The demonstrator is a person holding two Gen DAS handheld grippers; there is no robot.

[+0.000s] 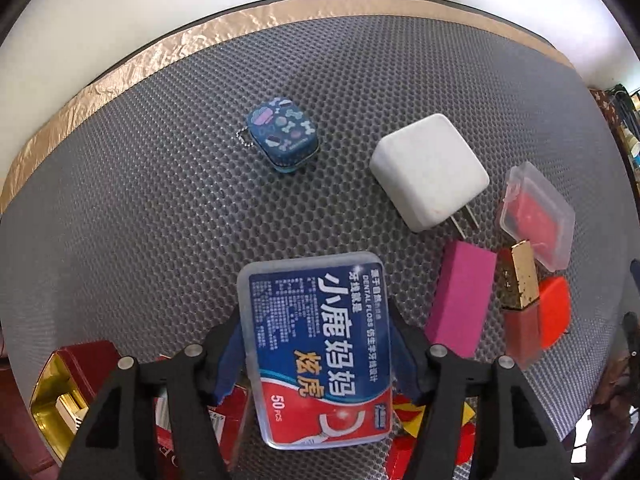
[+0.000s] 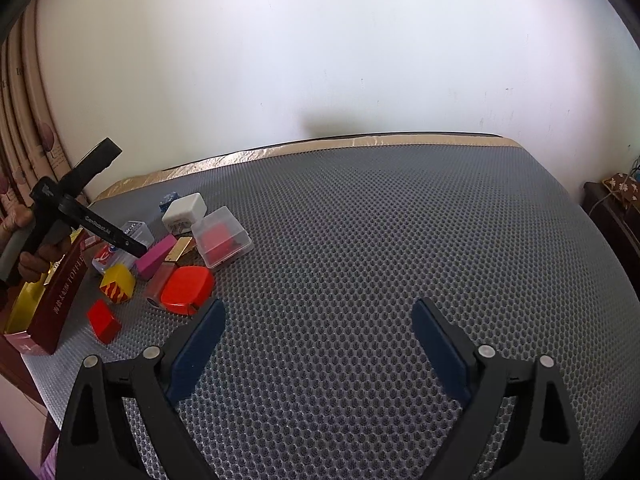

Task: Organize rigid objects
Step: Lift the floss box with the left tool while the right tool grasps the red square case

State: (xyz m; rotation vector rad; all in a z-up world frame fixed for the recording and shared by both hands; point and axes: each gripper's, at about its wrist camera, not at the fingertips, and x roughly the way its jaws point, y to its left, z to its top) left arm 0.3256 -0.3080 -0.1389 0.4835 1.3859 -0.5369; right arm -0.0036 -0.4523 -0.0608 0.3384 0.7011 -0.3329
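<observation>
The grey mat (image 2: 360,240) carries everything. At nine o'clock in the right view stands a maroon box (image 2: 60,288) lettered "TOFFEE", likely the destination. The left gripper (image 1: 316,344) clamps the floss case (image 1: 320,344), marked "DENTAL FLOSS", "50 PCS", above the clutter, apparently for transfer. The right gripper (image 2: 318,328) gapes, unladen.

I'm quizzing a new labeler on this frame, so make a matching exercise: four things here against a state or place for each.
Things:
1. dental floss box
2. white charger
3. right gripper
4. blue patterned tin

States:
a. open, holding nothing, above bare mat
b. lying alone toward the mat's far edge, keychain attached
c. clamped between the left gripper's fingers
d. lying flat, prongs pointing toward the pink block

Pairs: 1-c, 2-d, 3-a, 4-b
</observation>
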